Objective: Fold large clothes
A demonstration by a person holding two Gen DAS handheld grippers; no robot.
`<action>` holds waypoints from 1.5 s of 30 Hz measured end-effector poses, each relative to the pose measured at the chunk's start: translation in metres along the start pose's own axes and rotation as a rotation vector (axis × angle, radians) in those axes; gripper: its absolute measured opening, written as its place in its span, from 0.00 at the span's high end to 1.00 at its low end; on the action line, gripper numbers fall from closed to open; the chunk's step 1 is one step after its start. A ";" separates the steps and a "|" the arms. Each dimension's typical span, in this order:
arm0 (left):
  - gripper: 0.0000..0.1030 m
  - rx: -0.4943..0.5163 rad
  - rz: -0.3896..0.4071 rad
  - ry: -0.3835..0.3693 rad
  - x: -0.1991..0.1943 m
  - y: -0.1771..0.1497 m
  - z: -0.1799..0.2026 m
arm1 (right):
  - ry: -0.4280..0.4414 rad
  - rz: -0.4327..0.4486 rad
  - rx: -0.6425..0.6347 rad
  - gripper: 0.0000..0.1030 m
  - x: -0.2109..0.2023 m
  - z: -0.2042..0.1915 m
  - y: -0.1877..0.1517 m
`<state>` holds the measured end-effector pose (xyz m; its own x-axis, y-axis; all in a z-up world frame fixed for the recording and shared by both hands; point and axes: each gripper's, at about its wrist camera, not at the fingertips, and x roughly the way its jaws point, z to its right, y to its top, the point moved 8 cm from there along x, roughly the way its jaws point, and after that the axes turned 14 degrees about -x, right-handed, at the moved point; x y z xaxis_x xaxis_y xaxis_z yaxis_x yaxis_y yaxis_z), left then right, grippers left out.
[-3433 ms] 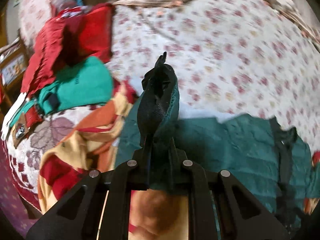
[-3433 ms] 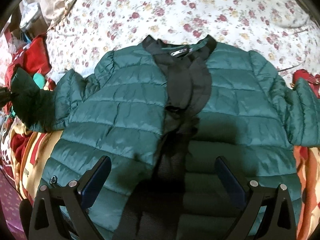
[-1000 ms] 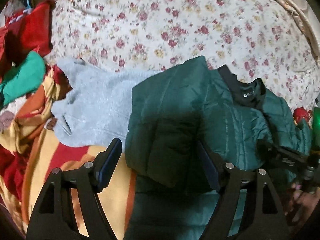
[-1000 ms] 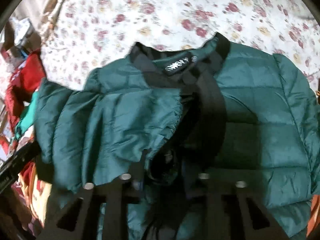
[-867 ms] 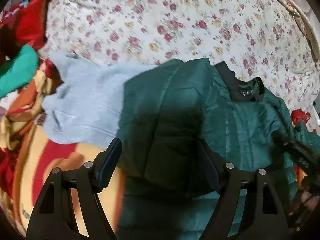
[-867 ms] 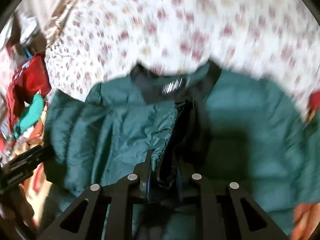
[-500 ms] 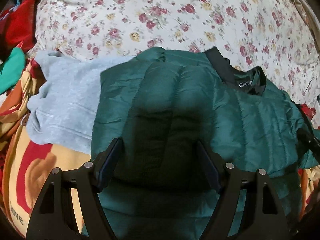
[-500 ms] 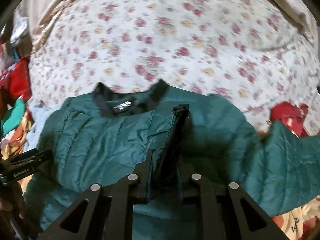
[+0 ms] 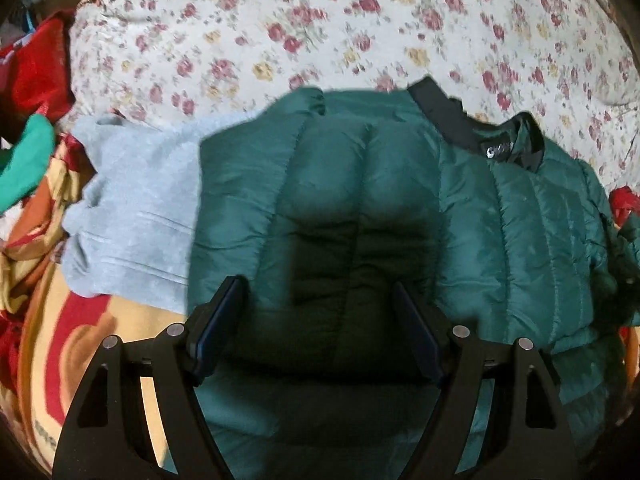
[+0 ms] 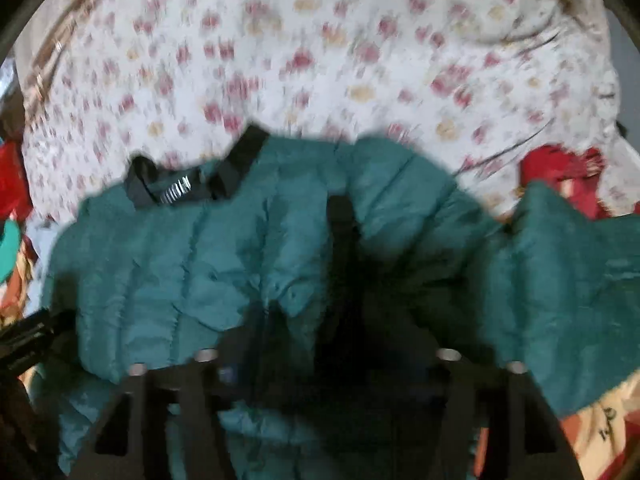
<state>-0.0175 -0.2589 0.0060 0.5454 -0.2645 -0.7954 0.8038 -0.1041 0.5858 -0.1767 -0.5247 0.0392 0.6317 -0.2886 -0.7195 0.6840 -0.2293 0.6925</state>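
**Green jacket half folded on the bed**

The bed, with a flowered sheet, carries everything. On it lies the jacket, dark green and quilted, collar toward the far side. Its one side seems already turned over the body, so the step in hand is, I think, the folding-in of the sides. The other sleeve lies out toward the right in the right wrist view and looks not yet folded.

Beside the jacket, partly under it, is a grey garment. A striped blanket and some red and green clothes lie at the left edge.

The left hand-held gripper hovers over the folded part with fingers spread wide; it holds nothing. The right hand-held gripper is low over the middle of the jacket, near the dark front strip. Its fingers seem apart, but the picture is blurred and dark there, so I cannot tell if it pinches cloth.

The next move probably calls for a grasp on the free sleeve or the right edge, then carrying it across the body without dragging the first fold open.

Hidden: the jacket's hem is cut off behind the grippers, and the sleeve cuff goes out of the frame.
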 end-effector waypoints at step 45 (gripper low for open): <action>0.05 -0.058 0.043 -0.010 0.015 0.010 -0.004 | 0.134 -0.053 -0.080 0.36 0.023 -0.037 -0.017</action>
<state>-0.0001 -0.2599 -0.0001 0.5776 -0.2768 -0.7680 0.7923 -0.0365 0.6090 -0.1601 -0.4926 0.0090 0.6336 -0.1503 -0.7590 0.7410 -0.1644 0.6511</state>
